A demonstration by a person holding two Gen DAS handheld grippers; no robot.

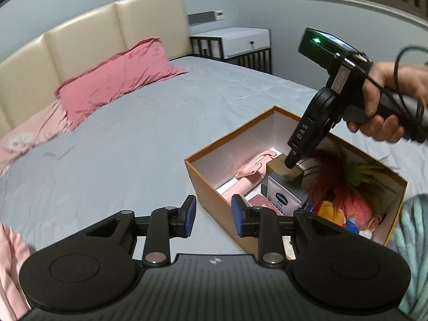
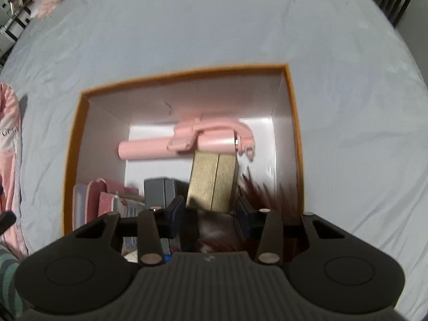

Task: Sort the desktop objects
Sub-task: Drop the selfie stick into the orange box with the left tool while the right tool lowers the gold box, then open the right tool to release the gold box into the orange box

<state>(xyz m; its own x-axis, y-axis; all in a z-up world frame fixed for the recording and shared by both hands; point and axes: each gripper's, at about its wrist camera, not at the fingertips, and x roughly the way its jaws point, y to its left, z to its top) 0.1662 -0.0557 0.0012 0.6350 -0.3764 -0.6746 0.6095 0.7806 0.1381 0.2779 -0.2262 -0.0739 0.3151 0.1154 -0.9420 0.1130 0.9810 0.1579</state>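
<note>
An orange-rimmed cardboard box (image 1: 214, 195) with white inner walls (image 2: 187, 99) stands on the bed. In it lie a pink selfie stick (image 2: 187, 144) (image 1: 251, 168), a grey Vaseline carton (image 1: 283, 198), reddish cards (image 2: 104, 200) and a feathered plush toy (image 1: 345, 200). My right gripper (image 2: 211, 211) (image 1: 291, 163) reaches into the box with its jaws around a gold-brown box (image 2: 214, 182) (image 1: 283, 169); whether the pads press on it is unclear. My left gripper (image 1: 213, 215) is open and empty, in front of the box's near left corner.
The grey-blue bed sheet (image 1: 120, 139) surrounds the box. A pink pillow (image 1: 115, 77) lies by the beige headboard (image 1: 80, 42). A white nightstand (image 1: 235, 42) stands beyond the bed. Pink cloth (image 2: 10, 160) lies left of the box.
</note>
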